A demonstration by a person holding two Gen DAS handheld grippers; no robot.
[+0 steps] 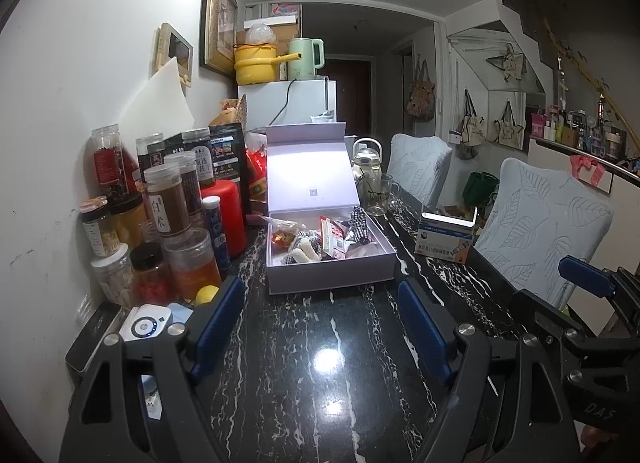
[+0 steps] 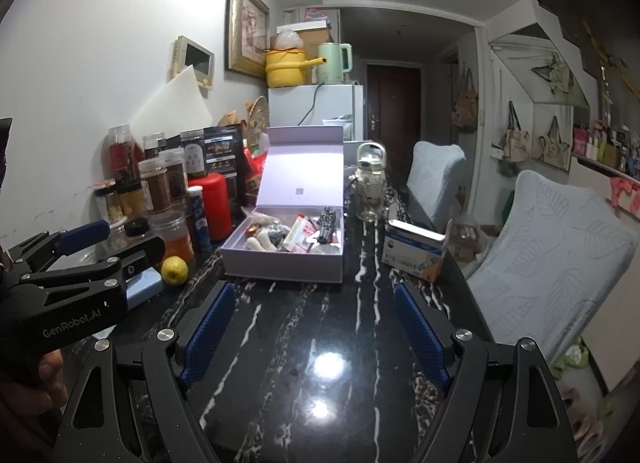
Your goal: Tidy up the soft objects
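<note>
Task so far: The soft things look already tidied. They lie inside the open gift box [image 1: 330, 263], not out on the counter [image 1: 320, 363].
Soft things: A checked cloth piece [image 1: 359, 223] and a white fluffy piece [image 1: 303, 253] sit in the box with some snack packets [image 1: 332, 237]. I cannot tell what each small thing is.
Box place: It stands in the middle of the counter, far from the near edge. Its lid [image 1: 310, 167] stands up.
What is left: I see no soft thing loose on the dark counter. I think little is left, maybe only shutting the lid.
Left gripper [image 1: 320, 327]: Its jaws are wide apart. It holds nothing and touches nothing. It hangs over the bare counter, near the near edge, well apart from the box.
Right gripper [image 2: 316, 327]: Wide apart too, with nothing in it. It points at the box.
Nearby: Jars [image 1: 172, 199] crowd the left edge. A lemon [image 2: 174, 269] lies beside them. A blue and white carton [image 1: 446, 237] sits by the right edge.
</note>
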